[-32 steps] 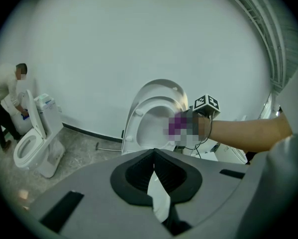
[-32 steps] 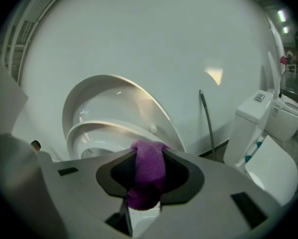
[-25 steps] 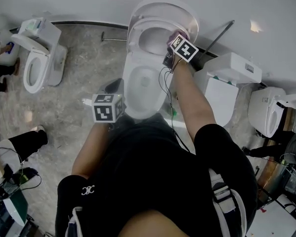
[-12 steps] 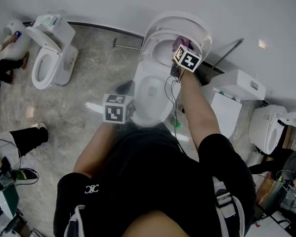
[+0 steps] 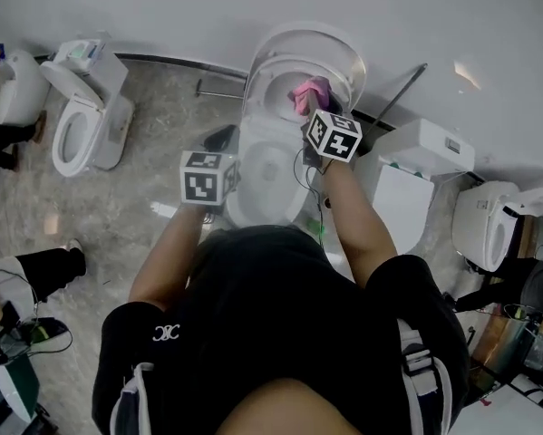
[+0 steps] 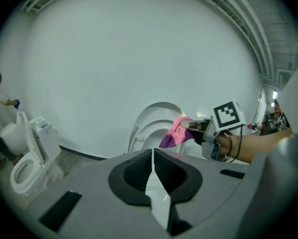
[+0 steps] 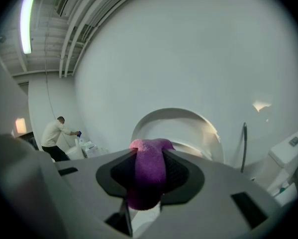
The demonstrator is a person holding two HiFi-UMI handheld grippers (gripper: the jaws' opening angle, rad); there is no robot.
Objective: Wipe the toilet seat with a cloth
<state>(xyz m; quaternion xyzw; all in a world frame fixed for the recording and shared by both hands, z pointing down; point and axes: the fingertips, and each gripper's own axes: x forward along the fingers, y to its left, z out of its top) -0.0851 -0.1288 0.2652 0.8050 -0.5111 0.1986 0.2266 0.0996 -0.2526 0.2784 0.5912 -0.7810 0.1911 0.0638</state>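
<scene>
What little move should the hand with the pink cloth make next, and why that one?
Probably press the cloth against the raised seat and drag it along the ring: the right tool grips it right by the seat.

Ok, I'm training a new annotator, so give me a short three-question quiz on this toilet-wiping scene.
1. True or false: the left tongs hold the cloth.
2. The cloth is: A white, B pink, C green.
3. Is the toilet seat up or down?
Key: 1 false, the right tongs hold it; 2 B; 3 up.
</scene>
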